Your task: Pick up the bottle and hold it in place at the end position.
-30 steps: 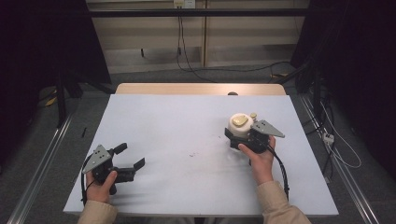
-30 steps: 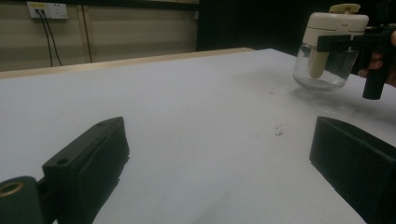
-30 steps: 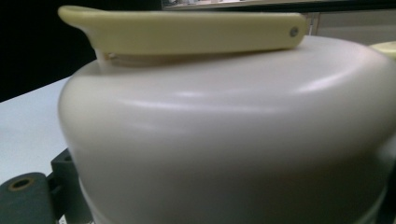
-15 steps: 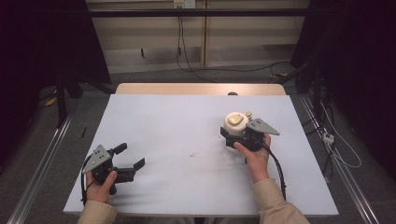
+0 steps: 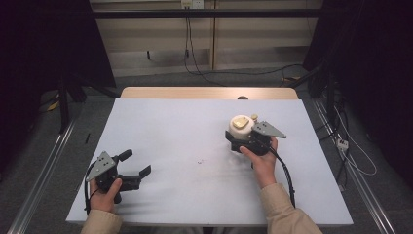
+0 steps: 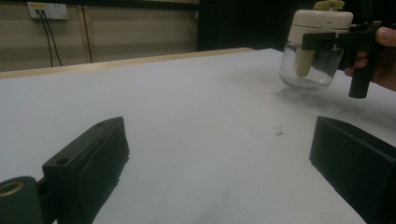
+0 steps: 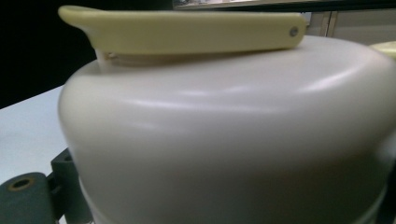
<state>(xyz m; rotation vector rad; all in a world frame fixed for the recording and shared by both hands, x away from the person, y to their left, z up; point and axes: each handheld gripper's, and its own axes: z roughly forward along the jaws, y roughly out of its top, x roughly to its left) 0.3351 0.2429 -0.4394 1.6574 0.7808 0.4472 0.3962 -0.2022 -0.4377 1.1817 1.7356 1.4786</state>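
The jar, a clear glass one with a cream lid and a pale yellow flip tab on top, sits on the right half of the white table, well away from our left side. We have our right gripper around it, its jaws pinching the jar just under the lid; in the left gripper view the jar looks slightly tilted and we cannot tell whether its base touches the table or hangs just above it. Our left gripper rests near the front left edge with its jaws spread wide and nothing between them. As we judge it, the grasp is done; moving the jar or opening its lid, perhaps with the idle left gripper, is what remains.
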